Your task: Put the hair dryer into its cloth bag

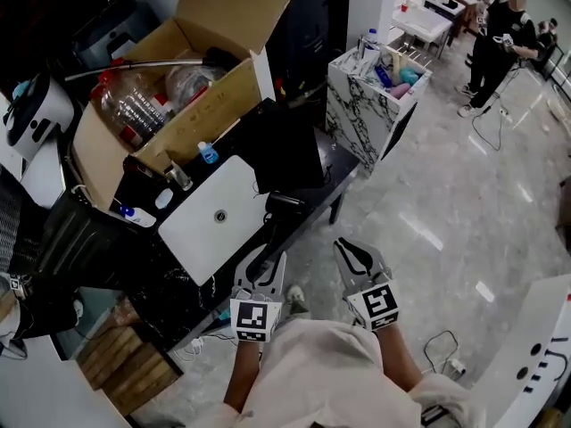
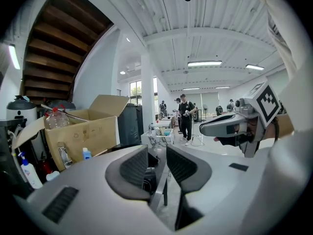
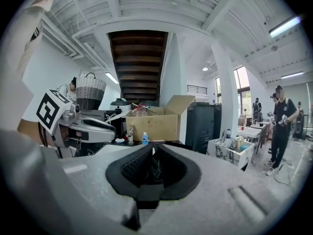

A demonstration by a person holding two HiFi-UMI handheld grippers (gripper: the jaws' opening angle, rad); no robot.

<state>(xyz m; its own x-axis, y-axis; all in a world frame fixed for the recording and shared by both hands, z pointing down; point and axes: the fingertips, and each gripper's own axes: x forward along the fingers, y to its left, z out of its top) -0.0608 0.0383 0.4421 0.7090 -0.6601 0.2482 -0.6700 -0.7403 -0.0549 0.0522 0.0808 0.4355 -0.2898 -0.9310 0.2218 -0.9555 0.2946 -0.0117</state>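
Head view, from the left edge: a white cooker (image 1: 36,110) stands beside an open cardboard box (image 1: 201,114) that holds a clear plastic bottle (image 1: 134,105). The box sits on the far part of a black table (image 1: 308,141). A small blue bottle (image 1: 208,152) stands just in front of it. Nearer the front edge a flat white bag (image 1: 219,217) lies on the table. The black hair dryer (image 1: 284,203) lies just to the right of the bag, at the table's front edge and outside the bag. Whether the two touch cannot be told.

The left gripper (image 1: 268,266) hangs at that front edge, close below the hair dryer in the picture, and points toward it. In the left gripper view its fingers stand nearly together with a narrow slit between them, and nothing is clamped. The right gripper (image 1: 352,252) is beside it over the pale floor (image 1: 446,194), apart from the table. In the right gripper view its fingers meet at the tips and hold nothing.

Farther right a marble-patterned cart (image 1: 370,105) full of small bottles stands on the floor. A person in black (image 1: 501,38) stands well beyond it.
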